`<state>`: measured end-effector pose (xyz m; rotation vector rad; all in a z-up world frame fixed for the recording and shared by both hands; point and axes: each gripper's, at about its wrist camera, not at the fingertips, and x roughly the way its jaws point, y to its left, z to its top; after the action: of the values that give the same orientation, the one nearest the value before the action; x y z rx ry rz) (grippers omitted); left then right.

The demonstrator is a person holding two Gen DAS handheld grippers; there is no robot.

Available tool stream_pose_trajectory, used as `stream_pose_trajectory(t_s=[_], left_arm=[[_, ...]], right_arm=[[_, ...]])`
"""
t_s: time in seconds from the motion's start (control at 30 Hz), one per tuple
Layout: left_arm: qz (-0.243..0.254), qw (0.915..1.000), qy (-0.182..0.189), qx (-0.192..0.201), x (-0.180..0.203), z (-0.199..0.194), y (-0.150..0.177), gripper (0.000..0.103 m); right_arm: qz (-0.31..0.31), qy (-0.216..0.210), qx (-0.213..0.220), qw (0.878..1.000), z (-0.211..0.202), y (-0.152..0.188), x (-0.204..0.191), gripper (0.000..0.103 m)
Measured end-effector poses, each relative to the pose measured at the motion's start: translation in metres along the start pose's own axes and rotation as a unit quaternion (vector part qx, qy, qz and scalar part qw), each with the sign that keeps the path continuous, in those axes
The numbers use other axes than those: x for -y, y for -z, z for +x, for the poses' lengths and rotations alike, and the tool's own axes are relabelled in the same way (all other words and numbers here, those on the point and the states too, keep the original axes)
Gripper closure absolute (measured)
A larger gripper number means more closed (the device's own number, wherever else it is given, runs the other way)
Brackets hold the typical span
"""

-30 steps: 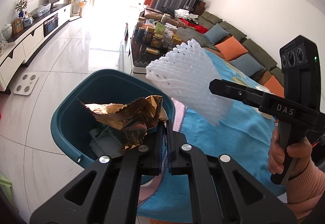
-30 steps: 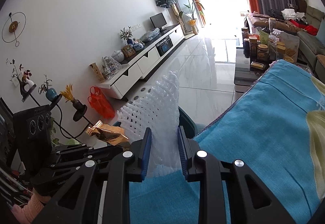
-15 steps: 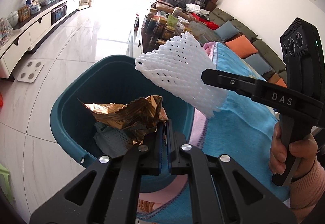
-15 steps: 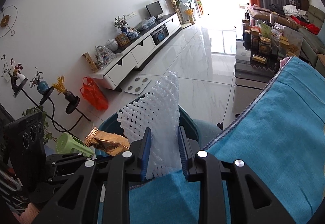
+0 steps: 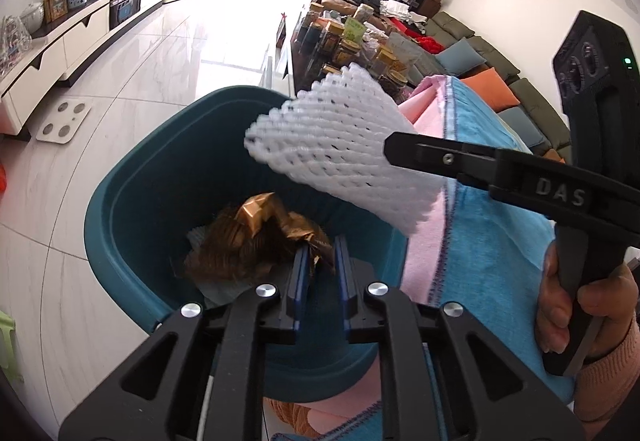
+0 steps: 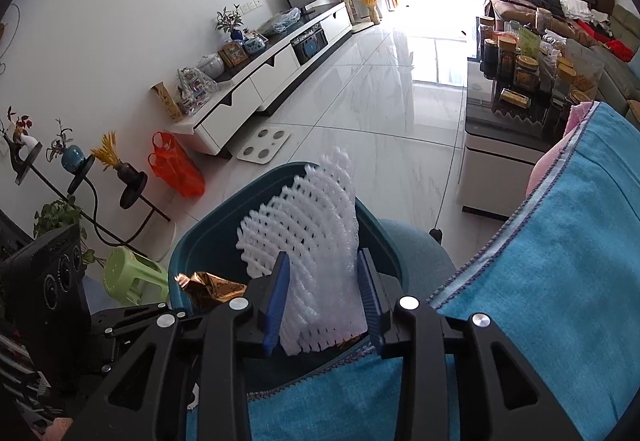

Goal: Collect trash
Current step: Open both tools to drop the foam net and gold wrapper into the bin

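A teal trash bin (image 5: 120,201) stands on the floor beside the table; it also shows in the right wrist view (image 6: 188,253). My left gripper (image 5: 320,265) is over the bin with its jaws a little apart; the crumpled gold wrapper (image 5: 260,237) is blurred just in front of them, inside the bin. My right gripper (image 6: 324,281) holds a white foam fruit net (image 6: 308,225) over the bin's rim; the net also shows in the left wrist view (image 5: 340,153). The wrapper shows in the right wrist view (image 6: 208,287).
A blue cloth (image 6: 560,281) over a pink one (image 5: 424,241) covers the table at right. A low table with jars (image 6: 516,81) stands beyond. A green stool (image 6: 132,277), an orange bag (image 6: 176,165) and a scale (image 6: 264,145) lie on the tiled floor.
My left jaws have opened and the gold wrapper has dropped from them into the bin. Both grippers have moved over the bin; my right jaws have widened slightly around the net.
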<state>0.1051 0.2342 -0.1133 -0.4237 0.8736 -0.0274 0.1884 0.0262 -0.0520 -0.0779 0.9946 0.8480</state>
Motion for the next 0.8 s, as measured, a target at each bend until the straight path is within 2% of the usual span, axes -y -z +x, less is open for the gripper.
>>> stream_pose_trajectory(t_s=[0.1,0.4,0.8], left_arm=[[-0.007,1.0000,-0.002,-0.003,-0.002,0.005,-0.001,0.085],[-0.013,0.9999,0.007,-0.008,-0.010,0.018,0.001,0.063],[0.001,0.9999,-0.014,-0.005,-0.005,0.019,0.000,0.059]], right_arm=[[-0.003,0.001,-0.006,1.000,0.002,0.000,0.000,0.064],[0.011,-0.008,0.005,1.000,-0.005,0.003,0.009,0.063],[0.023,-0.013,0.013,1.000,-0.016,0.009,0.023,0.062]])
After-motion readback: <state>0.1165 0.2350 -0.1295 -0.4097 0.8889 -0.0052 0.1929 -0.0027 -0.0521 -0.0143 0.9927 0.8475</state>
